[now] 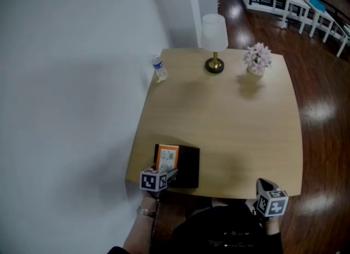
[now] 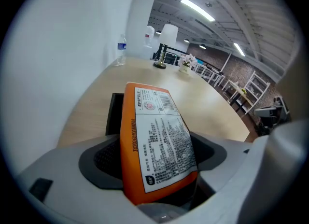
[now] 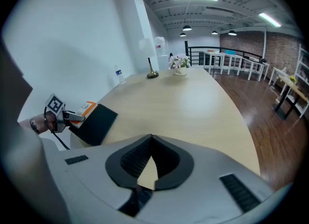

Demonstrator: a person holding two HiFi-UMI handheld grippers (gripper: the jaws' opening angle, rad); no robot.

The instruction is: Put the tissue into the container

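An orange tissue pack (image 2: 157, 141) with a white printed label stands on end between the jaws of my left gripper (image 2: 154, 162), which is shut on it. In the head view the tissue pack (image 1: 167, 158) hangs over the left part of a black container (image 1: 188, 168) at the table's near left edge, with the left gripper (image 1: 169, 172) just behind it. The container (image 2: 115, 114) shows as a dark edge behind the pack. My right gripper (image 3: 151, 138) is shut and empty, off the table's near right edge (image 1: 265, 184). From there I see the container (image 3: 96, 121) and pack (image 3: 87, 108).
The wooden table (image 1: 229, 127) stands against a white wall on the left. At its far side are a white lamp (image 1: 214, 34), a pot of pink flowers (image 1: 257, 58) and a small water bottle (image 1: 159, 68). White tables (image 1: 306, 6) stand on the dark floor beyond.
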